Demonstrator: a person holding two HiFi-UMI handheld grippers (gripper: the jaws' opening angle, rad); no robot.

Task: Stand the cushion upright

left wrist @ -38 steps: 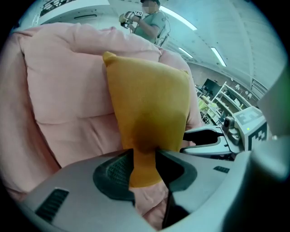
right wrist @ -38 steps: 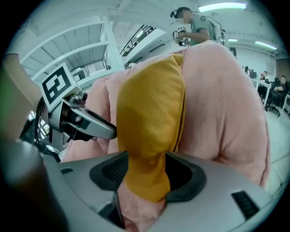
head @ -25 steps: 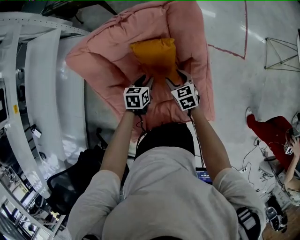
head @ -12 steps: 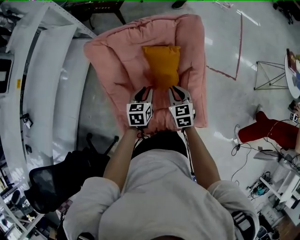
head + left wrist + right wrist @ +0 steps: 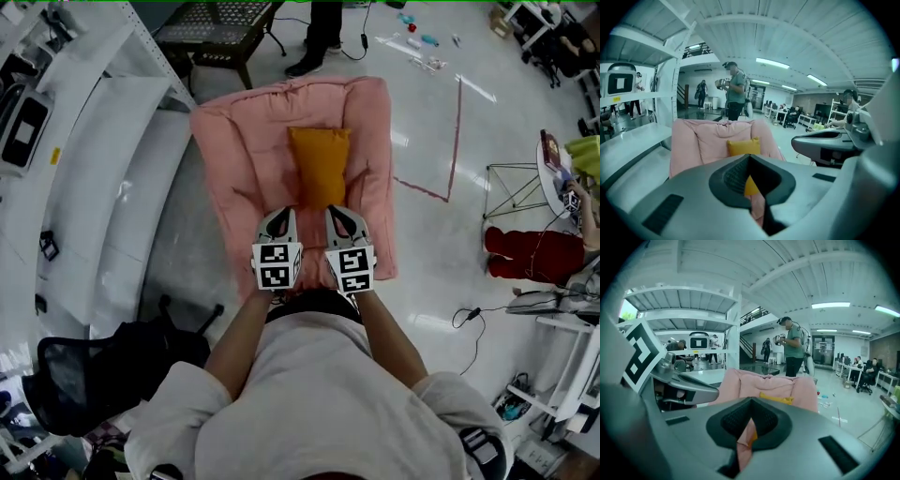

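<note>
Orange against pink: the cushion point(image 5: 319, 166) rests in the middle of a pink floor lounger point(image 5: 234, 159) spread on the workshop's pale floor point(image 5: 441, 234), as a person stands over the lounger's near edge with a gripper in each hand. The cushion's long axis runs straight away from the person, from the seat toward the lounger's raised back. Seen along the jaws, it appears to lean face-on against that back, so the job of standing it upright looks done or close to it.

The left gripper point(image 5: 280, 214) and right gripper point(image 5: 338, 212) hang side by side over the near edge, one pointing toward each of the cushion's near corners, neither nearer than the other. The cushion lies ahead of and below both sets of jaws, and apart from them as far as the gripper views show.

Both pairs of jaws have just closed and meet tip to tip. The slivers of pink and orange in the slits look like the lounger and cushion beyond rather than cloth caught between the pads, though that is a judgement.

No container is in play: the lounger's hollow alone holds the cushion. A bystander point(image 5: 735, 89) stands beyond the lounger's far edge.
</note>
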